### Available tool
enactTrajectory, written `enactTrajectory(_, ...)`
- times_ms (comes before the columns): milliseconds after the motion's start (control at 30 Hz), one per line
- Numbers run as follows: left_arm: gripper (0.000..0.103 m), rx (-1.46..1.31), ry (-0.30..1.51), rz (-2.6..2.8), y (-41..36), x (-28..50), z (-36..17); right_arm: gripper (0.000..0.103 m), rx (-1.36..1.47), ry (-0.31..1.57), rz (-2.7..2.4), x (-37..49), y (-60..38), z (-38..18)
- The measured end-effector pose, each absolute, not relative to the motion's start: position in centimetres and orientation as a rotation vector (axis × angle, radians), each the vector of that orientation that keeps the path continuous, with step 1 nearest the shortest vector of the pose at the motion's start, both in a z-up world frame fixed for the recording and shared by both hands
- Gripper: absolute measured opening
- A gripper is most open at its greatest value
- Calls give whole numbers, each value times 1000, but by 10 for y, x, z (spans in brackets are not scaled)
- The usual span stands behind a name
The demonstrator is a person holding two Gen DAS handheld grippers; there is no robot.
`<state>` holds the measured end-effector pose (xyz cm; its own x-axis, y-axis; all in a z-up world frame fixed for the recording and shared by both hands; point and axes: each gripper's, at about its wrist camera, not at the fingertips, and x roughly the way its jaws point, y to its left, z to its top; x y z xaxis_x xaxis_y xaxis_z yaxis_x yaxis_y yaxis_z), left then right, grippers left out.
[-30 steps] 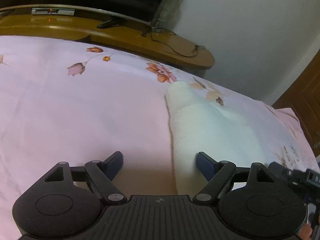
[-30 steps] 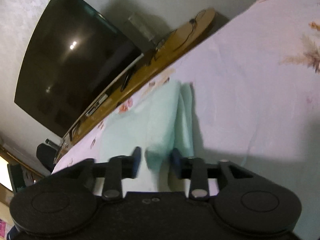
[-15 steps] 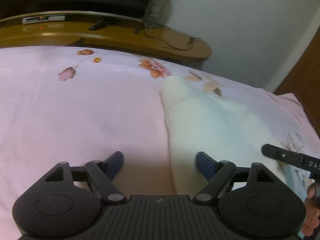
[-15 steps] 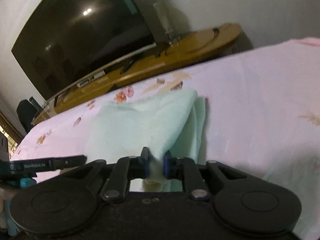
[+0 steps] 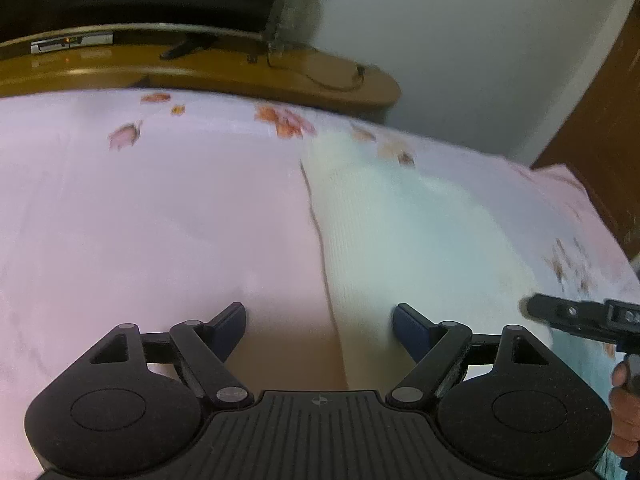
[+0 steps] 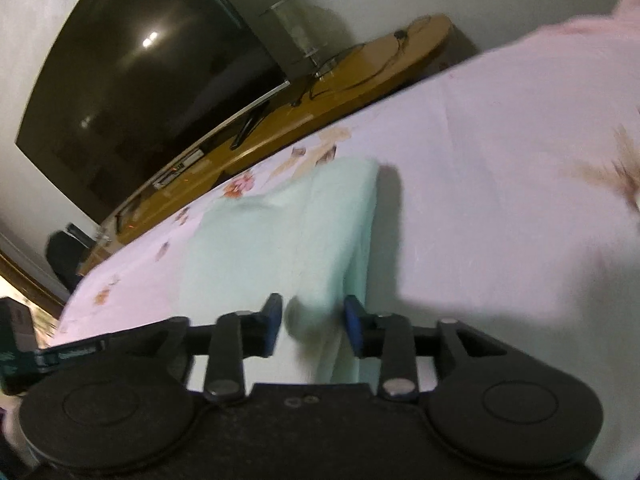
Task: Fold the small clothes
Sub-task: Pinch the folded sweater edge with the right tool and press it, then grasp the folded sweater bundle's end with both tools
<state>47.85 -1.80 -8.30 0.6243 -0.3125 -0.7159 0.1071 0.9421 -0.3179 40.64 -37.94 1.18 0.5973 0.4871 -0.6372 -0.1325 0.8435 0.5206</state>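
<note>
A pale mint knitted garment (image 5: 400, 240) lies folded on the pink floral bedsheet (image 5: 140, 220). My left gripper (image 5: 320, 324) is open wide just above the sheet, and the garment's left edge runs up between its fingers without touching either pad. In the right wrist view the garment (image 6: 260, 248) shows a raised fold along its right side. My right gripper (image 6: 312, 322) has its jaws opening, with that fold's near corner between the blue pads and a gap on each side. The right gripper's tip (image 5: 580, 316) also appears at the right edge of the left wrist view.
A wooden TV stand (image 5: 240, 72) with cables runs along the bed's far side, and a dark television (image 6: 140, 80) stands on it. A brown wooden door (image 5: 600, 140) is at the right. A person's hand (image 5: 624, 412) holds the right gripper. The bedsheet (image 6: 500, 160) extends right of the garment.
The right gripper pinched the garment's fold half a second ago and has now spread its jaws off it, rolling as it did. The left gripper shifted slightly and stayed open.
</note>
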Motion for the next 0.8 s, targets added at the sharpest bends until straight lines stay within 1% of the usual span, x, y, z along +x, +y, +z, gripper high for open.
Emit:
enactTrajectory(167, 81, -177, 854, -208, -33, 465, -89, 35, 466, 919, 430, 375, -374, -5)
enactTrajectory(300, 81, -150, 861, -209, -40, 458, -86, 34, 561, 923, 447, 369, -376, -12)
enactTrajectory(333, 81, -145, 862, -207, -40, 456, -86, 27, 569, 917, 447, 367, -377, -12)
enactTrajectory(367, 81, -143, 862, -206, -40, 455, -86, 13, 547, 917, 444, 365, -375, -11)
enactTrajectory(467, 81, -145, 867, -202, -41, 452, -85, 7, 462, 923, 415, 367, -368, -6)
enactTrajectory(600, 81, -155, 874, -213, -43, 445, -83, 6, 398, 910, 393, 365, -367, 10)
enactTrajectory(667, 81, -126, 870, -222, -46, 440, -86, 6, 408, 906, 393, 361, -374, 14)
enactTrajectory(733, 81, -112, 856, -228, -46, 436, -88, 7, 379, 956, 387, 366, -374, 4)
enactTrajectory(800, 81, -109, 869, -230, -42, 438, -82, 7, 351, 955, 367, 370, -367, -1)
